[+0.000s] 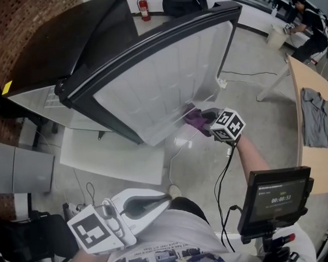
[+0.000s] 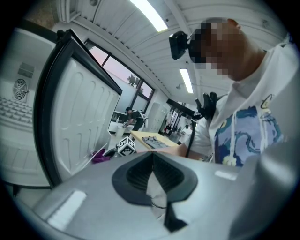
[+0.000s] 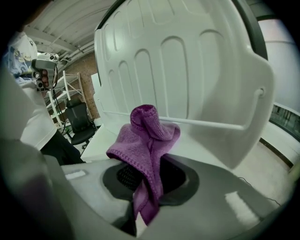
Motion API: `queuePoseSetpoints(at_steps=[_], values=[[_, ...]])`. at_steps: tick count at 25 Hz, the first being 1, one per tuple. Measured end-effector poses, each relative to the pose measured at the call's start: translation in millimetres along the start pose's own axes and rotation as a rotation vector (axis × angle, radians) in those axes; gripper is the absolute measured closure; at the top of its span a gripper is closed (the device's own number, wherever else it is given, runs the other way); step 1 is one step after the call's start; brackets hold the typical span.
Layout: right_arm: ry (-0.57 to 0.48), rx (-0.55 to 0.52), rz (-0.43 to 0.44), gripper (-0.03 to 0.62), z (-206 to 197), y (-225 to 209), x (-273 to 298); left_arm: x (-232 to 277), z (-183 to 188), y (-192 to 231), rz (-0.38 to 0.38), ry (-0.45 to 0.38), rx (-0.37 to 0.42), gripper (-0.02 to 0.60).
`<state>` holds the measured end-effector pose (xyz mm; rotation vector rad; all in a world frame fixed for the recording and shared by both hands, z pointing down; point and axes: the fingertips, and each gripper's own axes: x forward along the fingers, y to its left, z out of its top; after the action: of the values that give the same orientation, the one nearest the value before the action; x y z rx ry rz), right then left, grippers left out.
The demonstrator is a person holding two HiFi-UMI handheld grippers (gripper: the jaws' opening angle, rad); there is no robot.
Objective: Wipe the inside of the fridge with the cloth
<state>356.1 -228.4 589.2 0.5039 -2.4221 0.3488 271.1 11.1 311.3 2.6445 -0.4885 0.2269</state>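
The black fridge [image 1: 57, 45] stands with its door [image 1: 167, 73] swung open, white ribbed liner facing me. My right gripper [image 1: 207, 120] is shut on a purple cloth [image 1: 195, 119] and holds it against the lower edge of the door liner. In the right gripper view the cloth [image 3: 147, 140] bunches up from between the jaws, just in front of the liner [image 3: 187, 70] and its thin shelf rail [image 3: 206, 123]. My left gripper [image 1: 164, 199] hangs low near my body, shut and empty, its jaws [image 2: 152, 173] pointing toward the door [image 2: 84, 117] from a distance.
A wooden table [image 1: 312, 164] with a grey garment [image 1: 315, 118] stands at the right. A small monitor on a stand [image 1: 275, 199] sits at lower right. Cables [image 1: 178, 154] and a white panel [image 1: 111, 154] lie on the floor. A person [image 1: 308, 23] works far back.
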Motion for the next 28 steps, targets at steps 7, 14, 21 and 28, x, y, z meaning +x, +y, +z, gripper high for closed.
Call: queuePoseSetpoints(at_steps=[7, 14, 21, 28], values=[[-0.007, 0.062, -0.051, 0.516, -10, -31, -17, -1, 1, 0, 0.008, 0.001, 0.004, 0.575], [0.0, 0.098, -0.119, 0.516, -19, -56, -33, -3, 0, 2, 0.009, 0.003, 0.0, 0.575], [0.012, 0.142, -0.194, 0.516, -29, -80, -47, -4, 0, 4, 0.003, 0.004, 0.0, 0.575], [0.058, 0.147, -0.314, 0.516, -41, -90, -60, -9, 0, 8, -0.019, 0.005, -0.014, 0.575]])
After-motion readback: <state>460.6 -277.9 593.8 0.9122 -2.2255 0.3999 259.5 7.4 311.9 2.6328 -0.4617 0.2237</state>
